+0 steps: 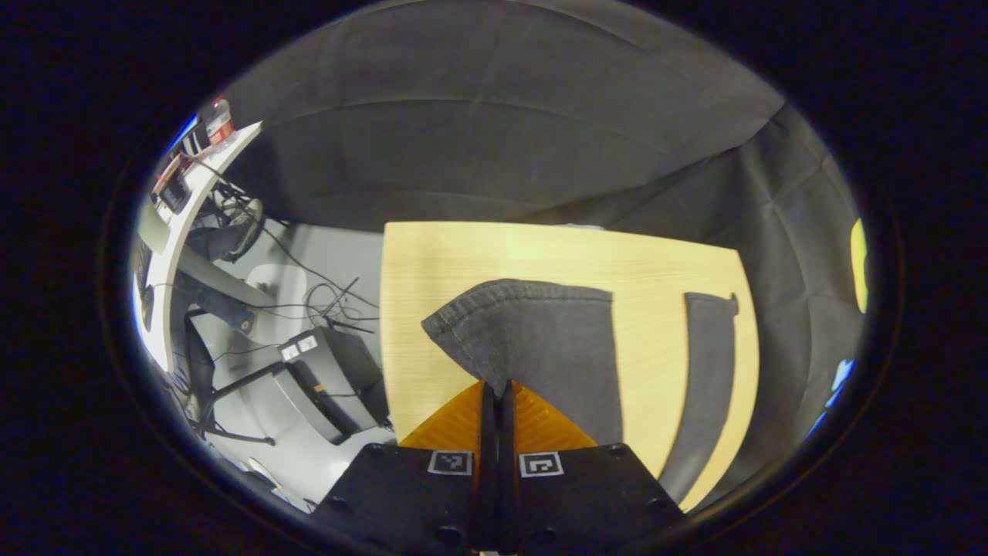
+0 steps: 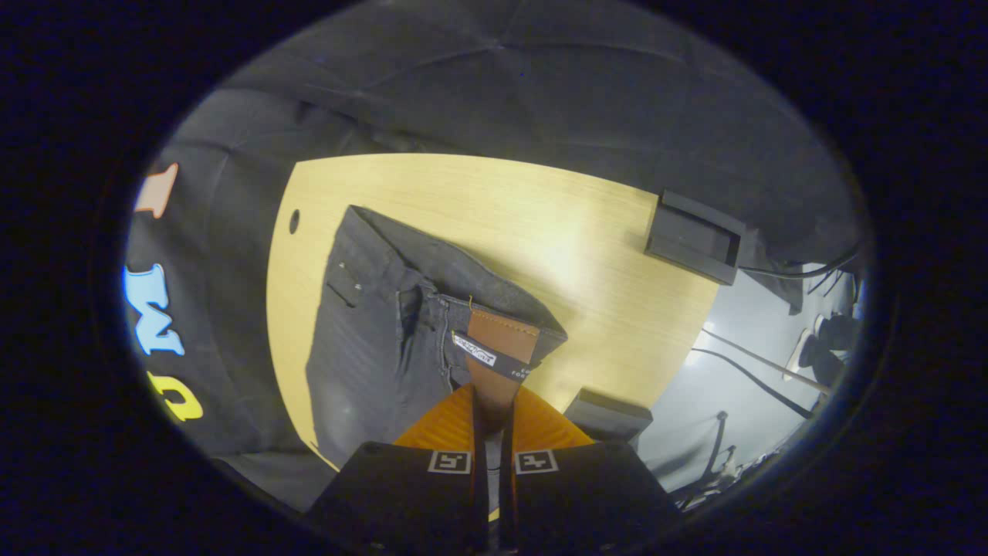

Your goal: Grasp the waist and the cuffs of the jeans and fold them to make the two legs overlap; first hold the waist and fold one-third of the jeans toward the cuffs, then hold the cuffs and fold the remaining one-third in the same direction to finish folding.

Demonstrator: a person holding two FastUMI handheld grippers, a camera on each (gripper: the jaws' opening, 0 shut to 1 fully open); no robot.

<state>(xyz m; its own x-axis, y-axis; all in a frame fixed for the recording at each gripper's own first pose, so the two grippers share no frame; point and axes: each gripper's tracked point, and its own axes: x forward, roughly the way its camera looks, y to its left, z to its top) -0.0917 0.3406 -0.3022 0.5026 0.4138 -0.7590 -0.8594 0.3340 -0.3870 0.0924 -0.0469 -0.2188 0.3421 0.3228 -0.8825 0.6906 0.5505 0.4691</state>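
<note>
Denim: my dark grey jeans (image 2: 370, 324) lie across the wooden surface (image 2: 540, 224).
Left gripper (image 1: 495, 390): jaws pinch a cuff (image 1: 494, 324).
Right gripper (image 2: 492, 401): jaws clamp the waist (image 2: 502, 340).
Risk: thin pinches; uneven lifting could slip fabric, misaligning legs.
Views: the left gripper view shows the other leg (image 1: 706, 378); the right gripper view shows pockets.

left claw (image 1: 495, 395) clamped, right claw (image 2: 494, 405) clamped
</note>
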